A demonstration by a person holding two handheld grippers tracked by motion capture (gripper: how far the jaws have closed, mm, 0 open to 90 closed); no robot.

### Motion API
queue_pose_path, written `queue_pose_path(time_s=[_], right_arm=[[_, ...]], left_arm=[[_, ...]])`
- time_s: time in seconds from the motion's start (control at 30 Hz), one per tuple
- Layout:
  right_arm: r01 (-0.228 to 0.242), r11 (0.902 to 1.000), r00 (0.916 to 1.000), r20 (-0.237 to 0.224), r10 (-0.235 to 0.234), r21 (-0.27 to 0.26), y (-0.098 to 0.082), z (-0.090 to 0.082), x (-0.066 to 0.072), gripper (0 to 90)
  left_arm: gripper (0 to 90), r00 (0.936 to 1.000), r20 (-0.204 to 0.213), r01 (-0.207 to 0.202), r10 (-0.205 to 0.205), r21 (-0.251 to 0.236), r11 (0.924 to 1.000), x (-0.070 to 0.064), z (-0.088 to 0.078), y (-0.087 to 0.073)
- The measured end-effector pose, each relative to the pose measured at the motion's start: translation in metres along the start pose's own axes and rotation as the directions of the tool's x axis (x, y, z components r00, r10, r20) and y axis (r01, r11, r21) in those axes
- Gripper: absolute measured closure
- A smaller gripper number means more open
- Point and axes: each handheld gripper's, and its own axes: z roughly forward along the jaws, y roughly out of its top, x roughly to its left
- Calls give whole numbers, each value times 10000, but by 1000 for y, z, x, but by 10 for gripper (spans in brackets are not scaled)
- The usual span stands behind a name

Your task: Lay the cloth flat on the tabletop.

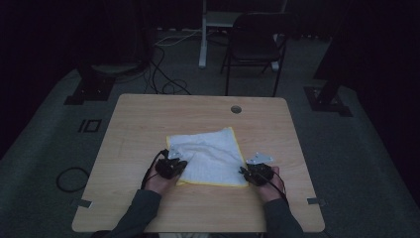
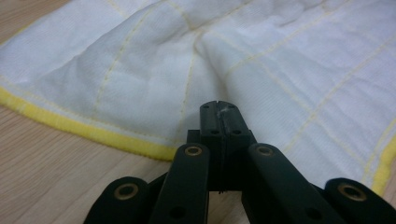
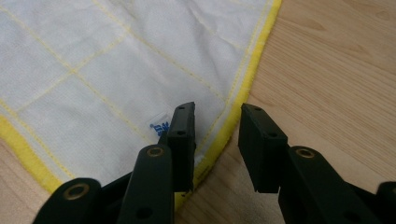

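Observation:
A white cloth (image 1: 210, 156) with a yellow hem and a thin yellow grid lies flat on the wooden table (image 1: 143, 124), in front of the person. At its near left edge my left gripper (image 1: 171, 166) has its jaws pressed together. In the left gripper view the gripper (image 2: 219, 107) sits just past the hem, and a raised crease in the cloth (image 2: 280, 70) runs up from its tips. My right gripper (image 1: 257, 173) is at the near right corner. In the right gripper view the gripper (image 3: 217, 116) is open, its jaws straddling the yellow hem of the cloth (image 3: 93, 60) beside a small blue label (image 3: 161, 125).
A round cable hole (image 1: 236, 109) sits near the table's far edge. Behind the table stand a dark folding chair (image 1: 255, 44) and a white post (image 1: 203, 34), with cables (image 1: 163, 74) on the grey floor. Bare wood surrounds the cloth on all sides.

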Motion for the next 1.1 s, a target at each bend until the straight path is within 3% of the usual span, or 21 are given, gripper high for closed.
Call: queue_pose_path(time_s=[0.37, 0.5, 0.8, 1.1], right_arm=[[-25, 9999, 9998, 202, 21, 156, -6, -7, -1, 681], [-25, 9998, 9997, 229, 20, 187, -8, -10, 0, 683], [-3, 9992, 10000, 4, 3, 412, -11, -17, 7, 728], [363, 9966, 9992, -171, -351, 746, -14, -26, 17, 751]], left_arm=[[900, 9981, -539, 321, -312, 161, 9994, 20, -13, -11], [900, 9977, -663, 175, -162, 198, 9997, 19, -17, -14], [886, 9975, -667, 255, -244, 160, 9995, 15, -21, -18], [843, 9976, -639, 267, -263, 47, 9996, 12, -27, -26]])
